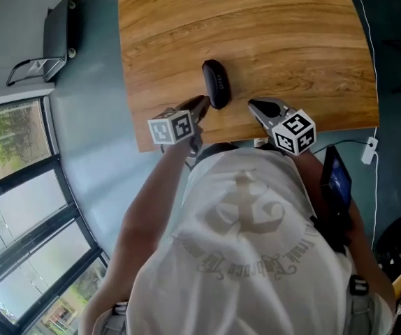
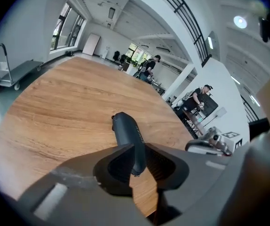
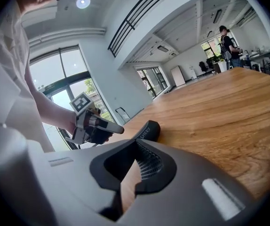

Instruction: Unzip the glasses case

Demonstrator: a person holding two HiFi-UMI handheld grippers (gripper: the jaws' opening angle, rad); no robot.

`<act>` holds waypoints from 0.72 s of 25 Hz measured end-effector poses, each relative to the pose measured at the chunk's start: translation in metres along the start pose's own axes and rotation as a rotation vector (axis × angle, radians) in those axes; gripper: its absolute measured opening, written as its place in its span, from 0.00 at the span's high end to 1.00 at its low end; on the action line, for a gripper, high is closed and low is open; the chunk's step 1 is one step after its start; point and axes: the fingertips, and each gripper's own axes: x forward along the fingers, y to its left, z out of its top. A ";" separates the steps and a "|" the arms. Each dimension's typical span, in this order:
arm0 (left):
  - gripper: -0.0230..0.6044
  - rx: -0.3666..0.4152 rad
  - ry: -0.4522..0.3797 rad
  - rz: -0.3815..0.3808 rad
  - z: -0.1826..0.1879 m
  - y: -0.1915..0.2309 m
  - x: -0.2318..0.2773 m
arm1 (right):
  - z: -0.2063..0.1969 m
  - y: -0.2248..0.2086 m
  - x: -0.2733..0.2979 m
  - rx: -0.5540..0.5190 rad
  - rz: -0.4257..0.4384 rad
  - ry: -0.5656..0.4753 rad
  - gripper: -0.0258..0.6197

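From the head view we see the closed dark glasses case (image 1: 216, 84) lying on the wooden table (image 1: 270, 33) near its front edge. The left gripper (image 1: 202, 105) is at its near end and the right gripper (image 1: 253, 105) is near but apart from it. In the left gripper view the jaws stand slightly apart (the case's near end shows in the gap; contact unclear). In the right gripper view the jaw tips meet, empty, with the case beyond them.
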 end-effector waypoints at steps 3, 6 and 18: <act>0.71 -0.025 0.070 -0.003 0.013 0.005 0.017 | -0.003 -0.005 -0.004 0.038 -0.049 -0.025 0.95; 0.51 -0.037 0.151 0.003 0.019 0.003 0.038 | -0.008 -0.009 -0.011 0.068 -0.092 -0.038 0.95; 0.28 -0.149 0.354 0.026 0.005 0.017 0.084 | -0.036 -0.009 -0.044 0.168 -0.240 -0.099 0.95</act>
